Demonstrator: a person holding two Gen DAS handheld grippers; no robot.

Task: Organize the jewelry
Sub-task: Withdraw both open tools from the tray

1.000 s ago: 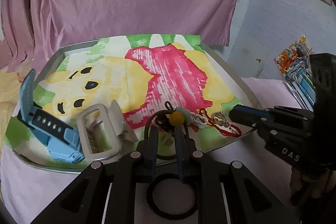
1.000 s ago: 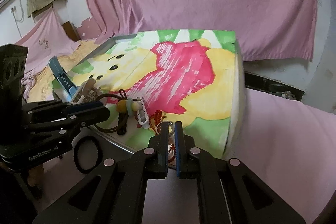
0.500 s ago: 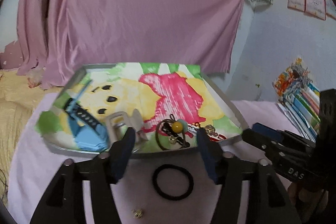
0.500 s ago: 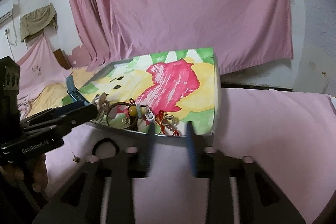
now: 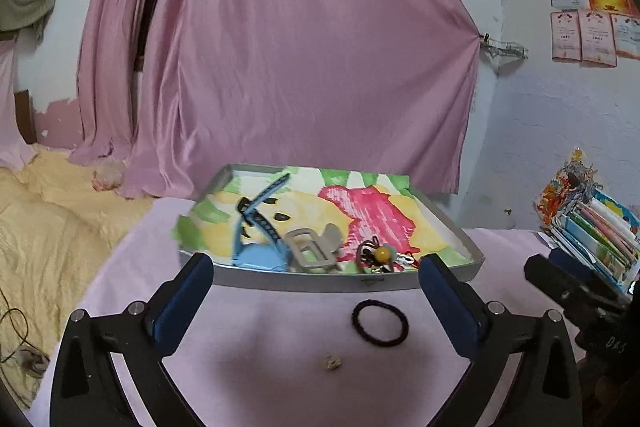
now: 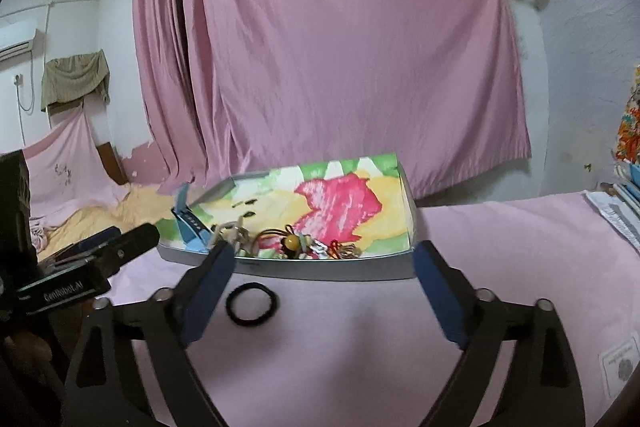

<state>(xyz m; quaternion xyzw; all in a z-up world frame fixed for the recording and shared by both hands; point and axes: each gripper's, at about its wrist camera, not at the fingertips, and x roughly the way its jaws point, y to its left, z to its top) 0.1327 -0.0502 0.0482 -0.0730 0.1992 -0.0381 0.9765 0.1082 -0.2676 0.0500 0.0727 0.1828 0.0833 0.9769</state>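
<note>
A shallow metal tray (image 5: 320, 281) lined with a cartoon-print cloth sits on the pink table. In it lie a blue watch (image 5: 260, 239), a beige hair claw (image 5: 312, 251), a hair tie with a yellow bead (image 5: 382, 253) and a red-corded charm (image 6: 340, 249). A black hair tie (image 5: 380, 321) and a small gold piece (image 5: 332, 361) lie on the table in front of the tray. My left gripper (image 5: 316, 271) is wide open and empty, back from the tray. My right gripper (image 6: 322, 263) is wide open and empty too, also short of the tray.
A pink curtain (image 5: 304, 67) hangs behind the tray. A stack of colourful books (image 5: 592, 227) stands at the right. A yellow bedspread (image 5: 48, 227) lies to the left. The tray also shows in the right wrist view (image 6: 320, 269), with the black hair tie (image 6: 251, 305) before it.
Both grippers opened from shut to wide open and pulled back and up from the tray. The beaded hair tie and the red charm now lie in the tray.
</note>
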